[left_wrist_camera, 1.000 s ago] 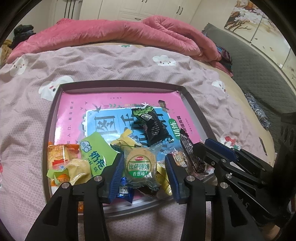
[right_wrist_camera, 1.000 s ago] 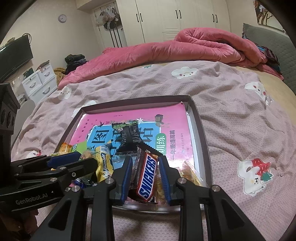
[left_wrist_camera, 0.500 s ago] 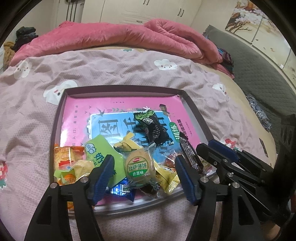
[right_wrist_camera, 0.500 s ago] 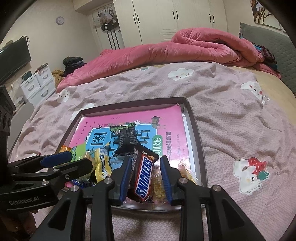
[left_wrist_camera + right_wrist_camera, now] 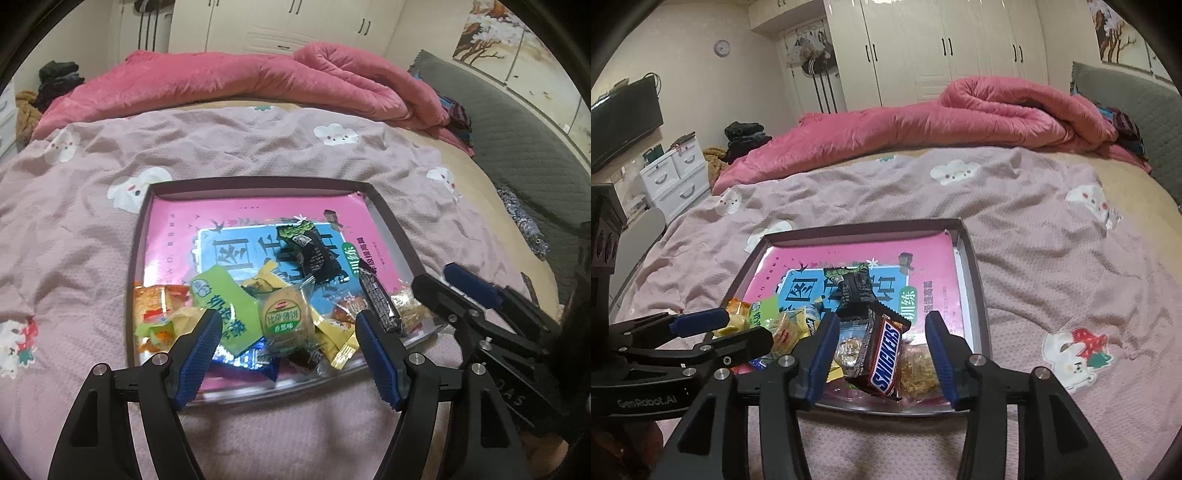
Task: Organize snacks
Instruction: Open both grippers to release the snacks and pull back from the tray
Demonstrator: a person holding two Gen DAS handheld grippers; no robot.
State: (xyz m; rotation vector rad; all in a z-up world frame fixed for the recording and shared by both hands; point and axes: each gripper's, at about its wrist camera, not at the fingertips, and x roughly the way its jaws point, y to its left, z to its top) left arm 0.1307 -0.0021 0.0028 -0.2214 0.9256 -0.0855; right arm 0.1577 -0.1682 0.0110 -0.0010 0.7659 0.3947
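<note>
A dark-rimmed tray (image 5: 136, 236) lined with a pink and blue book cover lies on the bed, its near end heaped with snacks. A round biscuit pack with a green label (image 5: 284, 317) rests on the heap between the blue pads of my left gripper (image 5: 288, 336), whose jaws are opening and touch nothing. A Snickers bar (image 5: 882, 358) lies tilted on the tray's near right corner between the pads of my right gripper (image 5: 882, 339), whose jaws are also opening, clear of the bar. A black and green packet (image 5: 314, 254) sits mid-tray.
A pinkish bedspread with cartoon prints (image 5: 74, 229) surrounds the tray. A rolled pink quilt (image 5: 258, 85) lies across the far side, a grey headboard (image 5: 517, 147) at the right. White wardrobes (image 5: 942, 51), white drawers (image 5: 672, 177) and a wall television (image 5: 624, 122) stand beyond.
Both grippers have let go: the left released the biscuit pack, the right the Snickers bar, and both snacks now lie on the tray. Both grippers have risen and drawn back a little.
</note>
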